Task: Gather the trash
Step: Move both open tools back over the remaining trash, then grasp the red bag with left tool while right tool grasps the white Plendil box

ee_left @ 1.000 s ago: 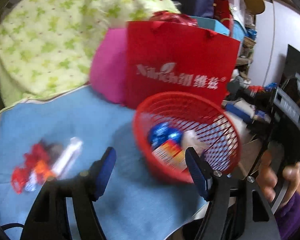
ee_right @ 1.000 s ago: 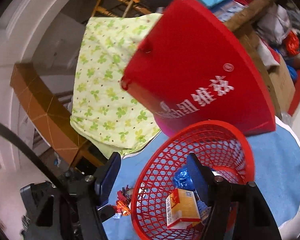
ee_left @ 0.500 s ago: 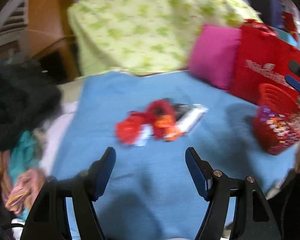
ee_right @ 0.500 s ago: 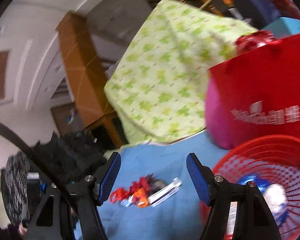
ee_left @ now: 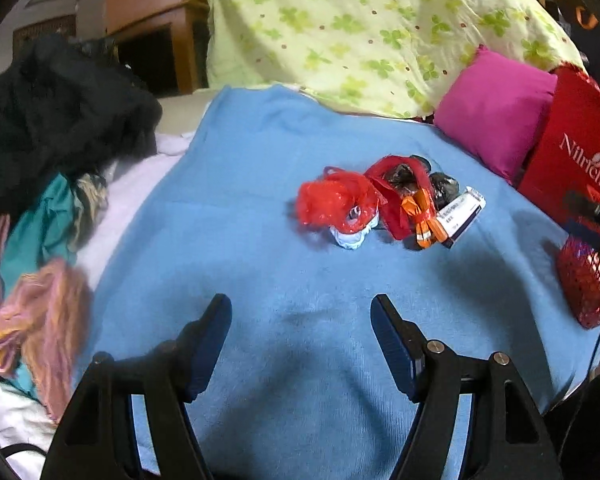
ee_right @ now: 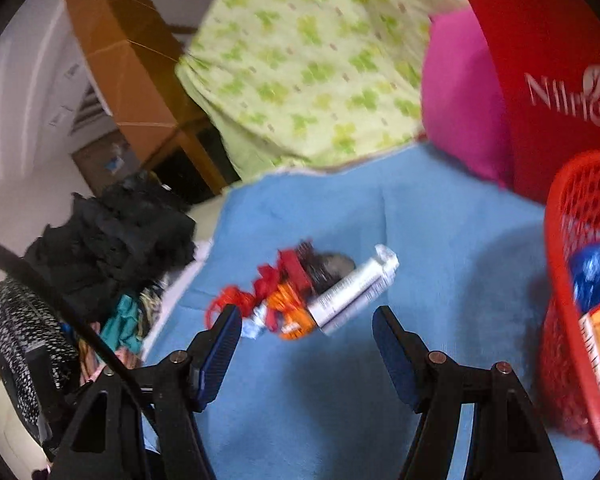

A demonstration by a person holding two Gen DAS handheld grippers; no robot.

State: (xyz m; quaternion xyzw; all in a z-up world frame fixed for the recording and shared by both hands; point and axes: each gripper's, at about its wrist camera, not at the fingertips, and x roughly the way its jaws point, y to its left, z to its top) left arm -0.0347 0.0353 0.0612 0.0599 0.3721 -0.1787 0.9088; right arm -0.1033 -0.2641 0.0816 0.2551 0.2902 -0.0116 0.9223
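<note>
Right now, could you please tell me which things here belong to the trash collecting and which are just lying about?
Part of the job:
- trash pile
- red basket, already holding some trash

Just lying about:
- pink pillow
- red bag
- black clothes
- green floral sheet
- blue blanket
</note>
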